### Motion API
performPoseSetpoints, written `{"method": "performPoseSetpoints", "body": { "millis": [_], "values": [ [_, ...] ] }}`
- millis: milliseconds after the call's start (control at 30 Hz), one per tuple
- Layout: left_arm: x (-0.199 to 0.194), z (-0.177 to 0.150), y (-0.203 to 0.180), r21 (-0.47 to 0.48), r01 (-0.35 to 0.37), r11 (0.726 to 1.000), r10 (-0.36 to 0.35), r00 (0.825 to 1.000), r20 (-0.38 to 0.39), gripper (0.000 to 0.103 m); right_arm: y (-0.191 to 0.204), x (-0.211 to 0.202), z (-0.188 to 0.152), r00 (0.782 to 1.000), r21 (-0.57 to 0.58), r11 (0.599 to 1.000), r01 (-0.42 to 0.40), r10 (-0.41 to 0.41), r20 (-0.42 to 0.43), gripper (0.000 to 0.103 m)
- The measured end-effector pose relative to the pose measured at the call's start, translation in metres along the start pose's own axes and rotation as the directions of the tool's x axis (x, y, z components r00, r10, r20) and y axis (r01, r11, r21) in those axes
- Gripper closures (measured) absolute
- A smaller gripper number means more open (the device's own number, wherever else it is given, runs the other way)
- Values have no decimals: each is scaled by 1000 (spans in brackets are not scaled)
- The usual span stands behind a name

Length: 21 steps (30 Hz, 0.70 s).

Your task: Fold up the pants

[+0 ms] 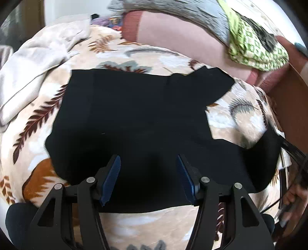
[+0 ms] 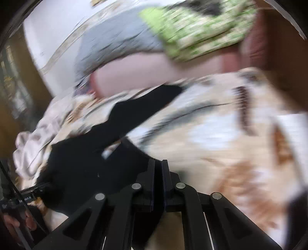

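Black pants point(image 1: 134, 115) lie spread on a leaf-patterned blanket point(image 1: 38, 119), with one leg reaching toward the pillows. My left gripper point(image 1: 148, 156) hovers open over the near part of the pants, its blue pads point(image 1: 112, 177) well apart and nothing between them. At the right, a fold of the pants point(image 1: 267, 152) rises off the blanket. The right wrist view is blurred. There my right gripper point(image 2: 158, 163) has its fingers pressed together at the edge of the pants point(image 2: 92, 153), and black cloth hangs beneath them.
A pink bolster point(image 1: 182, 30), a grey pillow point(image 1: 173, 9) and a green patterned cushion point(image 1: 256, 46) lie along the far side. A crumpled pale sheet point(image 1: 34, 63) sits at the left. A brown bed frame point(image 1: 290, 100) borders the right. A person's hand point(image 1: 292, 194) shows low right.
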<state>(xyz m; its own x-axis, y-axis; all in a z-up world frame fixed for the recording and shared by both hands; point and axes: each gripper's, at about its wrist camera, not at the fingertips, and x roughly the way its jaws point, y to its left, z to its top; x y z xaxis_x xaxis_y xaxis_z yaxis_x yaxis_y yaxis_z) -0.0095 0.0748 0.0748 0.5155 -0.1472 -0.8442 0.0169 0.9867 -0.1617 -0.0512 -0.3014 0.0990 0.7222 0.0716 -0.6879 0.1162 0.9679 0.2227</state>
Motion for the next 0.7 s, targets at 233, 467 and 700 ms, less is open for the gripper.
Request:
{"method": "performPoseSetpoints", "body": {
  "millis": [233, 467, 700],
  "values": [
    [14, -21, 19, -37, -36, 999, 34, 998, -49, 44, -72, -3, -34, 940, 23, 950, 312, -305, -154, 98],
    [19, -25, 8, 47, -28, 999, 31, 998, -59, 36, -59, 6, -29, 937, -72, 949, 307, -315, -155, 68],
    [13, 26, 14, 130, 42, 991, -40, 999, -17, 23, 22, 34, 43, 997, -189, 981, -44, 31, -72, 36]
  ]
}}
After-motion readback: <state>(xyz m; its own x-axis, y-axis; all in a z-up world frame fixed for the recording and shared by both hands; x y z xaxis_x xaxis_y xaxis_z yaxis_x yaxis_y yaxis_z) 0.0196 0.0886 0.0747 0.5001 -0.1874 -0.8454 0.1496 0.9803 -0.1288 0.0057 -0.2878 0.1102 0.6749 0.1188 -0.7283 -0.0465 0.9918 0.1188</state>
